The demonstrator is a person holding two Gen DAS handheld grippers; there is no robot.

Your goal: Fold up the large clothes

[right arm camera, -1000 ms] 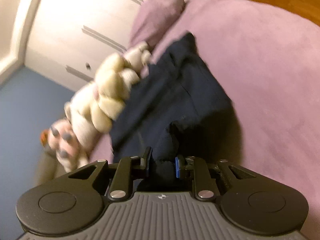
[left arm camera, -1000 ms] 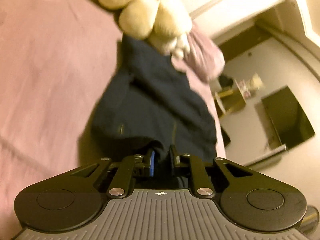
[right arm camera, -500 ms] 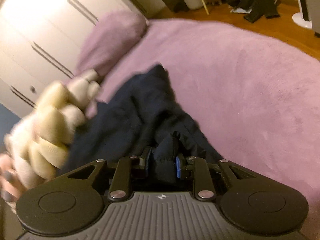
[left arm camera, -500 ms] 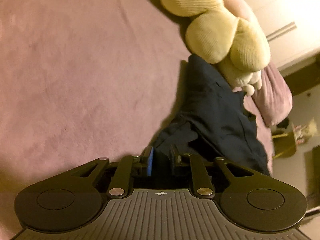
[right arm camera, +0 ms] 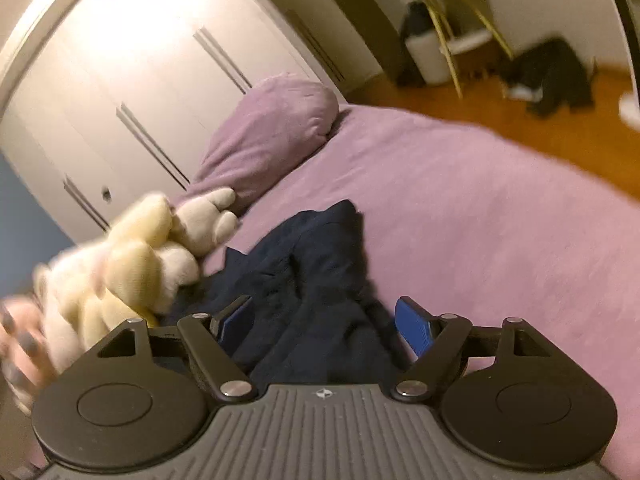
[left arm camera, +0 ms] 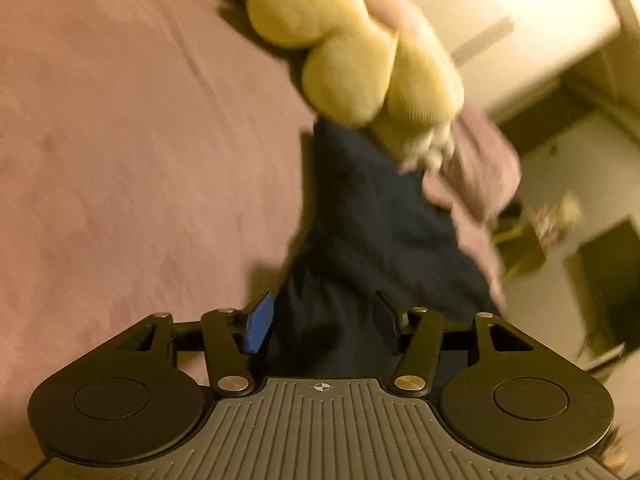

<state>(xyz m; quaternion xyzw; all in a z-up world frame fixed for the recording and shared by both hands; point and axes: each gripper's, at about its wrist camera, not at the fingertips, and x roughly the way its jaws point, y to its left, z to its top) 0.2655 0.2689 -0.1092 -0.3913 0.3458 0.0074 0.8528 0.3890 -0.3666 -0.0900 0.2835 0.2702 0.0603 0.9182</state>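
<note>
A dark navy garment (left arm camera: 372, 220) lies bunched on the purple bed cover (left arm camera: 120, 160), running away from me toward a plush toy. It also shows in the right wrist view (right arm camera: 312, 264) as a crumpled heap. My left gripper (left arm camera: 324, 320) is open, its blue-padded jaws spread on either side of the near end of the cloth. My right gripper (right arm camera: 326, 324) is open too, its jaws wide apart over the garment's near folds. Neither holds the cloth.
A yellow and white plush toy (left arm camera: 360, 64) lies at the garment's far end, also in the right wrist view (right arm camera: 136, 264). A purple pillow (right arm camera: 272, 132) lies behind it, before white wardrobe doors (right arm camera: 160, 80). The bed cover (right arm camera: 480, 208) stretches right; wooden floor with a chair (right arm camera: 460, 32) lies beyond.
Both grippers were shut on the navy garment and have opened, letting it drop onto the bed. Both views have swung; the garment now lies more bunched.
</note>
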